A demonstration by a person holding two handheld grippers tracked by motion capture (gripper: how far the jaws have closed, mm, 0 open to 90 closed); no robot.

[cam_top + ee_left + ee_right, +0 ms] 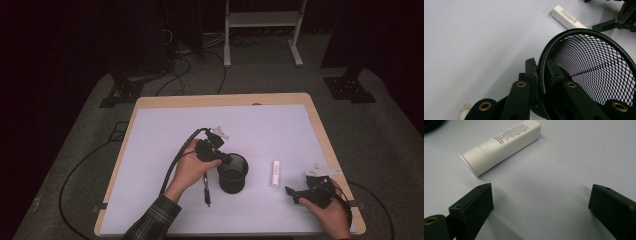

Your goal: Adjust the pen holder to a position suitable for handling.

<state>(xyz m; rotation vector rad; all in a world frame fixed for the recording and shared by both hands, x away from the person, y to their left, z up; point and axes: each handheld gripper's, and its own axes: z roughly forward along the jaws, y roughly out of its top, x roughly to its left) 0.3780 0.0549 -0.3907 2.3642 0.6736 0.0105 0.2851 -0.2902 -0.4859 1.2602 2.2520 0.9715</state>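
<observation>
Our left claw (537,75) pinches the mesh cup (233,173) rim; our right claw (541,202), gaping and empty, is nearer the white tube (501,146), which lies slantwise just ahead-left.

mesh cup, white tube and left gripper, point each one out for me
mesh cup (233,180): high view, on its dark outer wall.
white tube (504,145): right gripper view, on the printed middle of its body.
left gripper (541,75): left gripper view, midway between its fingertips, at the cup's rim.

The tube (275,173) lies between the mesh cup (233,175) and right gripper (295,192).
</observation>
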